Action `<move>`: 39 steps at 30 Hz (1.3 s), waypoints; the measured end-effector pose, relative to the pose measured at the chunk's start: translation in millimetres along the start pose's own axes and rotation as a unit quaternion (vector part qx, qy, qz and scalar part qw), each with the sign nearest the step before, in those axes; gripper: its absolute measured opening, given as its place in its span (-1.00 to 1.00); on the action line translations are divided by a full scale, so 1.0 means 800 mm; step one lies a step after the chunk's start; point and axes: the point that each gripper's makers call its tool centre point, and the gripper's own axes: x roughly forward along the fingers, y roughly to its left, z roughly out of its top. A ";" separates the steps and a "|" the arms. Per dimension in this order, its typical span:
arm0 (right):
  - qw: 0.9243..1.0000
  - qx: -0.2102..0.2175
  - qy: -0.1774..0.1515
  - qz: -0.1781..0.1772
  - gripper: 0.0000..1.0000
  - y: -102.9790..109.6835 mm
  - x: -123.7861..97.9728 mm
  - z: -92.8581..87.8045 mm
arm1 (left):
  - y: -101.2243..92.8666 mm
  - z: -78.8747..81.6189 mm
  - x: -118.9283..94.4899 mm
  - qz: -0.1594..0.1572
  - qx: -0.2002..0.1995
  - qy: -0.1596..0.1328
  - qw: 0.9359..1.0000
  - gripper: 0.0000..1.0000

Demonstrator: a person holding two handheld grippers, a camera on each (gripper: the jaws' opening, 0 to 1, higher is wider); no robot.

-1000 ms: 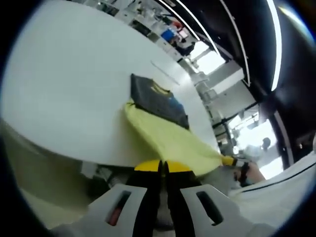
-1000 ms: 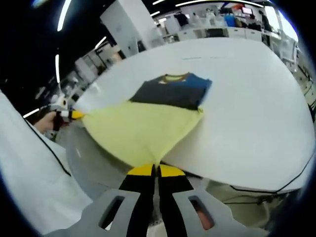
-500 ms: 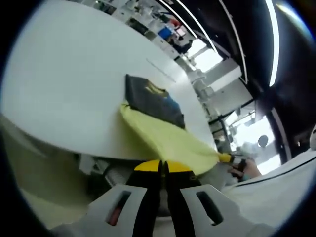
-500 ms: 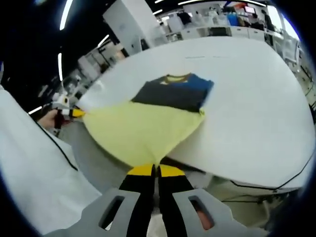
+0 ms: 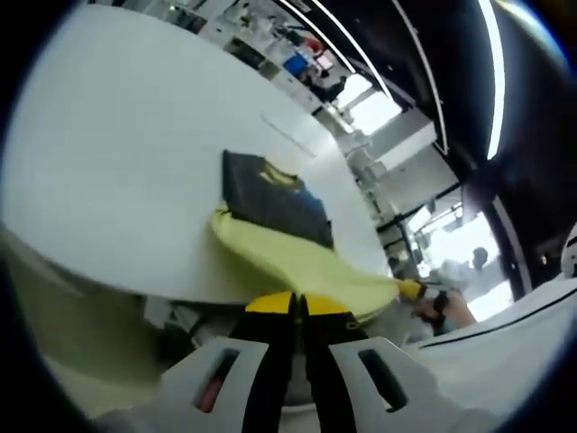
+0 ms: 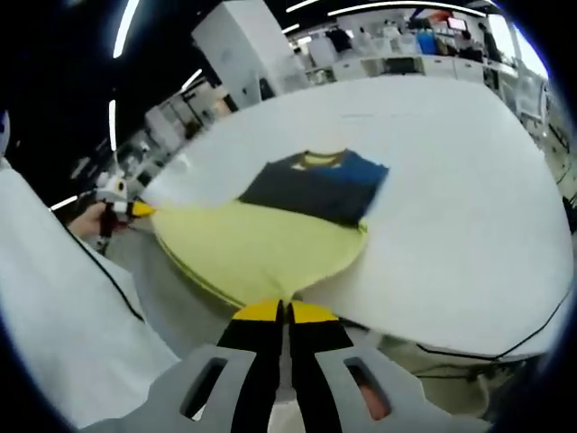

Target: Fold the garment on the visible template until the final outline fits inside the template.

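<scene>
Right claw (image 6: 284, 311) pressed shut, pinching one corner of the garment's (image 6: 270, 244) yellow hem; left claw (image 5: 297, 304) likewise clamped on the other corner, and seen at far left of the right gripper view. Hem is held stretched between them, off the near edge of the white surface (image 6: 451, 180). Dark upper half with collar lies flat on the surface, straight ahead of both claws. Long axis runs away from the claws; fold would likely carry forward toward the collar. Template outline not discernible.

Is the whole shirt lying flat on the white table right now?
No, the yellow part of the shirt is held off the table edge by both grippers.
</scene>
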 end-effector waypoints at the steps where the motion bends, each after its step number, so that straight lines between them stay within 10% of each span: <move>1: 1.000 -0.003 -0.003 -0.002 -0.95 -0.001 0.000 0.004 | -0.001 0.002 0.000 0.000 0.001 -0.002 1.000 -1.00; 16: 0.997 0.013 -0.081 0.003 -0.95 -0.015 -0.002 0.078 | -0.003 0.060 0.017 -0.005 -0.007 -0.045 0.999 -1.00; 39: 0.994 0.022 -0.106 0.005 -0.95 -0.042 0.031 0.139 | 0.015 0.135 0.057 -0.004 -0.016 -0.063 0.998 -1.00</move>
